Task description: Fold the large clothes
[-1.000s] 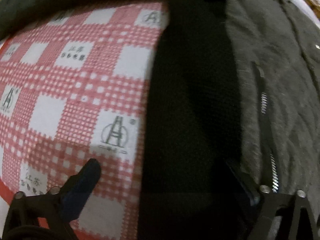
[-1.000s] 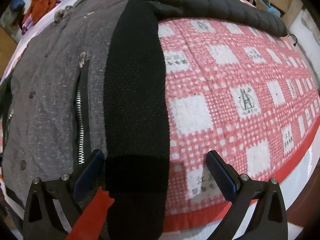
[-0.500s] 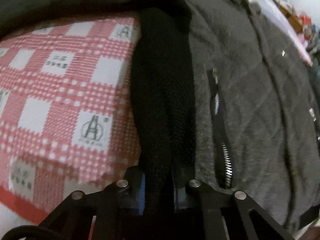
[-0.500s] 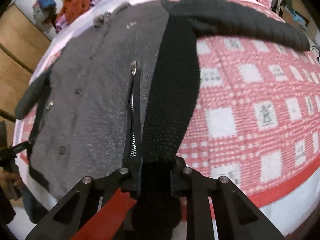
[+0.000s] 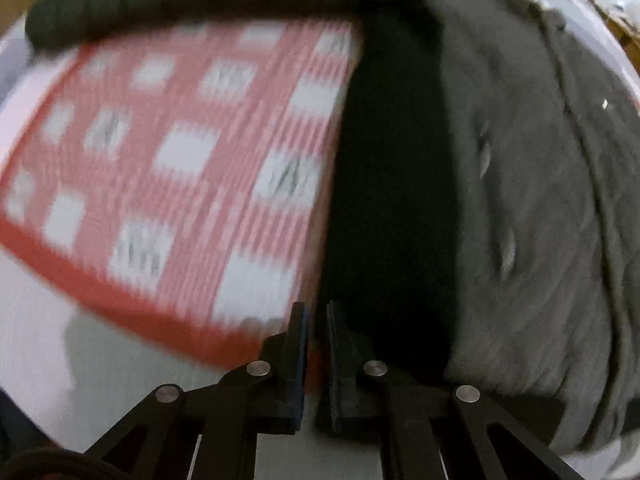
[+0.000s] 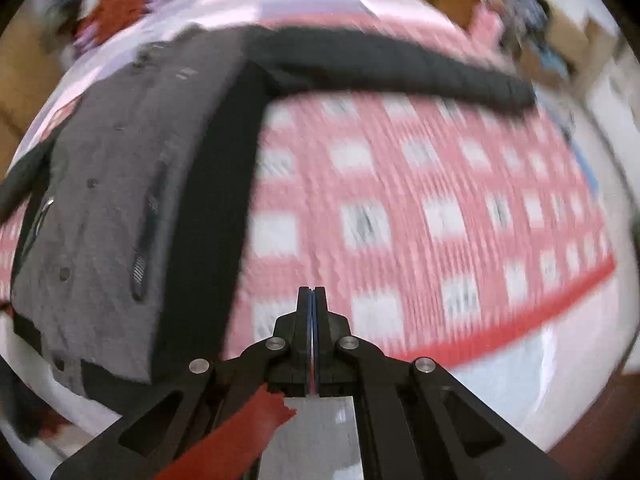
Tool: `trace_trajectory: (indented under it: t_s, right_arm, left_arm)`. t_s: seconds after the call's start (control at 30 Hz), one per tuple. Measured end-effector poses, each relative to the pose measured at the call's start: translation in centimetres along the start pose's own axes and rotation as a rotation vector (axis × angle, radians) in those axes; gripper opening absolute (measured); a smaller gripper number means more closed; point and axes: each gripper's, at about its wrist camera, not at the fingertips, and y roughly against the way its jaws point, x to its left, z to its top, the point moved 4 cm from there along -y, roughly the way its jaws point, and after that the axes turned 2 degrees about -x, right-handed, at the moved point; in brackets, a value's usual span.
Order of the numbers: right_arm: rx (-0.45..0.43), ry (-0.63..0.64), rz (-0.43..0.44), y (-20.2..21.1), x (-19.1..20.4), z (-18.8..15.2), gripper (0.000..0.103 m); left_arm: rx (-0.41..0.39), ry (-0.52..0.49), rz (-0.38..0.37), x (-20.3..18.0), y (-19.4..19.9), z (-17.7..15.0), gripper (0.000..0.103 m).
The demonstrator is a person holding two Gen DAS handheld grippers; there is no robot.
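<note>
A large grey jacket [image 5: 540, 208] with a black knit side panel [image 5: 392, 200] lies flat on a red-and-white checked blanket [image 5: 192, 168]. Its dark sleeve [image 5: 180, 4] stretches out across the far side. My left gripper [image 5: 316, 320] is nearly shut and empty, just left of the black panel's edge. In the right wrist view the jacket [image 6: 108, 200] lies to the left with its black panel [image 6: 216, 200] and its sleeve [image 6: 400, 64] reaching right. My right gripper [image 6: 313, 300] is shut and empty above the blanket [image 6: 420, 208], to the right of the panel.
The blanket's red border [image 6: 520, 312] and a white bed edge [image 6: 560, 352] run along the near side. Piled clothes [image 6: 120, 12] lie at the far left, and boxes with clutter [image 6: 532, 28] stand at the far right. Both views are motion blurred.
Both grippers closed on the black panel half a second ago. Now both have let it go and pulled back, and the panel lies flat on the blanket.
</note>
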Motion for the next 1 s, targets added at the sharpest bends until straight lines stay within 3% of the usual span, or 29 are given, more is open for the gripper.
trace_trajectory:
  t_s: [0.03,0.1,0.17,0.2,0.23,0.3,0.43,0.47,0.5,0.53,0.57,0.6,0.67,0.73,0.83,0.93,1.0]
  right_arm:
    - [-0.024,0.034,0.002,-0.1,1.0,0.9,0.0]
    - [-0.075,0.101,0.039,-1.2,4.4,4.1,0.0]
    - [-0.097,0.12,0.075,-2.6,7.4,7.3,0.0]
    - [-0.113,0.125,0.11,-3.3,9.0,8.9,0.0]
    - [-0.13,0.137,0.135,-4.0,10.3,10.3,0.0]
    - [-0.17,0.21,0.136,-5.5,14.0,13.4,0.0]
    - [-0.189,0.353,0.091,-9.8,18.8,17.3,0.008]
    - [-0.17,0.387,0.066,-11.4,19.1,17.6,0.023]
    - [-0.143,0.406,0.023,-13.0,18.8,17.9,0.05]
    - [-0.11,0.414,-0.027,-15.0,17.7,17.9,0.065]
    - [-0.093,0.404,-0.059,-16.2,16.6,17.9,0.088]
    - [-0.099,0.367,-0.038,-16.7,14.9,17.9,0.094]
    - [-0.122,0.269,-0.01,-16.7,11.3,18.1,0.098]
    - [-0.14,0.169,-0.041,-16.3,7.2,18.0,0.099]
    - [-0.122,0.032,-0.162,-16.3,2.2,18.1,0.099]
    - [-0.185,0.0,-0.181,-14.9,2.4,19.4,0.099]
    - [-0.251,0.127,-0.111,-14.5,6.5,21.3,0.099]
  left_arm:
    - [-0.027,-0.026,-0.009,-1.3,0.2,1.2,0.017]
    - [-0.109,-0.105,-0.032,-5.0,0.5,4.6,0.049]
    - [-0.17,-0.15,-0.066,-8.2,0.2,7.5,0.072]
    - [-0.194,-0.166,-0.094,-10.0,-0.3,8.9,0.075]
    - [-0.214,-0.194,-0.13,-12.2,-1.3,10.8,0.075]
    - [-0.224,-0.257,-0.132,-15.8,-3.8,13.6,0.076]
    - [-0.174,-0.33,-0.031,-18.6,-10.0,16.8,0.076]
    - [-0.141,-0.324,-0.007,-18.3,-11.4,17.0,0.076]
    - [-0.091,-0.305,0.02,-17.3,-13.4,16.8,0.078]
    - [-0.069,-0.284,0.008,-16.4,-14.3,16.3,0.082]
    - [-0.101,-0.252,-0.052,-15.3,-14.4,16.0,0.085]
    - [-0.154,-0.232,-0.093,-14.4,-14.0,15.6,0.085]
    - [-0.177,-0.254,-0.098,-13.8,-13.6,14.7,0.085]
    - [-0.187,-0.277,-0.085,-14.1,-13.7,14.8,0.088]
    - [-0.197,-0.293,-0.07,-14.5,-14.0,14.6,0.094]
    - [-0.212,-0.3,-0.052,-14.8,-14.2,14.3,0.096]
    - [-0.214,-0.298,-0.05,-14.8,-14.1,14.2,0.096]
